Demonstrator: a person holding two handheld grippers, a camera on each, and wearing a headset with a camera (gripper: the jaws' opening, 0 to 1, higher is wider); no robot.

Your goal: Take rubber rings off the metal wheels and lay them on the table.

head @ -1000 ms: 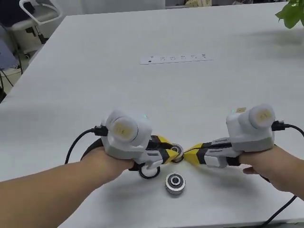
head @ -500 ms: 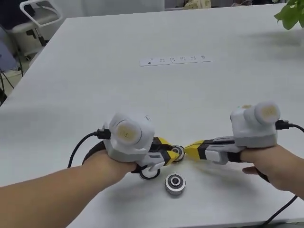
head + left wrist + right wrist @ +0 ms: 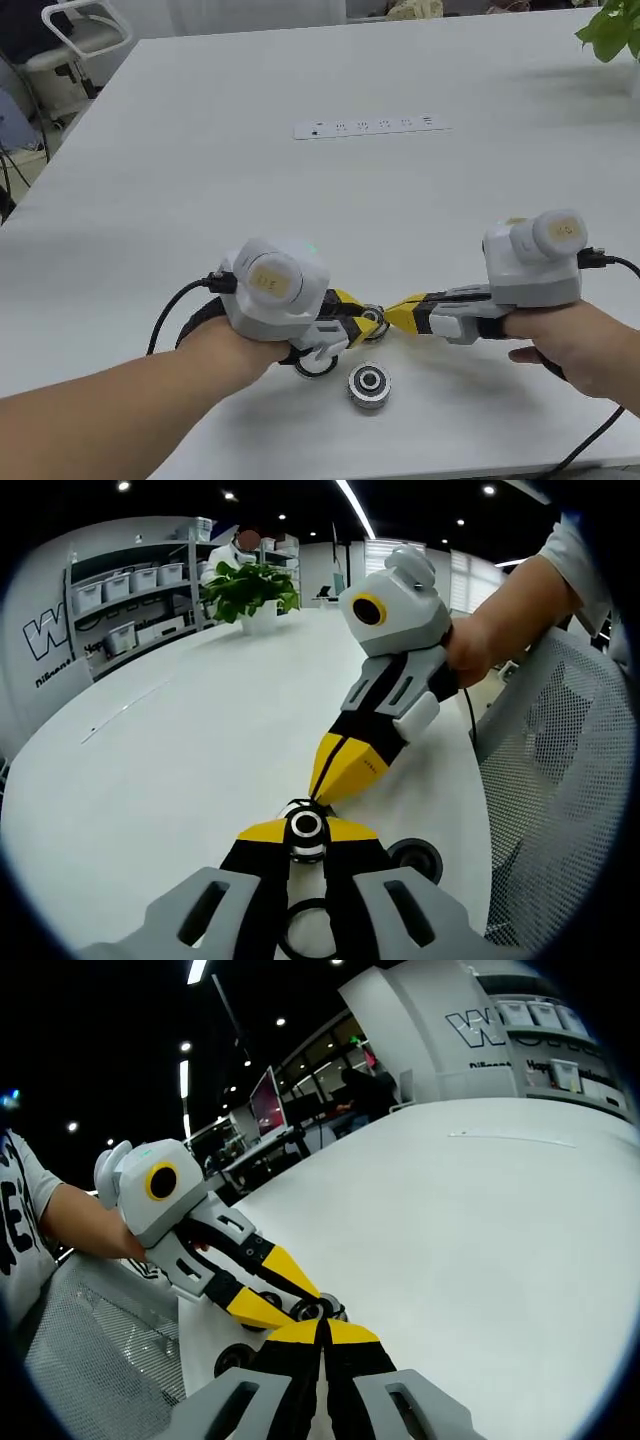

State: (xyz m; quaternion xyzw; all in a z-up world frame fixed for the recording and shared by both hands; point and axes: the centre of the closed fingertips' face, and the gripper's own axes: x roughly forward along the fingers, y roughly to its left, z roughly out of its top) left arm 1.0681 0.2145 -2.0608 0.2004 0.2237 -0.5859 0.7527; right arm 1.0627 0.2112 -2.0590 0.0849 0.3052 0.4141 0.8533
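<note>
- Since a second ago my right hand-held gripper [image 3: 398, 315] has risen a little and levelled out. My left hand-held gripper [image 3: 352, 312] has rolled slightly. Their tips have stayed together at the same spot.
- The left hand-held gripper is closed on a metal wheel [image 3: 372, 321], which it holds just above the counter [image 3: 300, 200]. In the left gripper view the wheel sits squarely between the yellow jaws.
- The right hand-held gripper's jaws are pressed tip to tip against that wheel's rim. I cannot tell whether they nip the rubber.
- The held wheel keeps a dark band round it, so I judge its ring is not yet off.
- One loose rubber ring [image 3: 315, 367] lies flat on the counter below the left hand-held gripper. I judge that as one wheel already stripped.
- A second wheel [image 3: 369, 386] stands near it on the counter with its dark ring on, untouched.
- The shift is small and looks like a re-set of pull angle. Peeling is in hand, and the task is less than halfway through.
</note>
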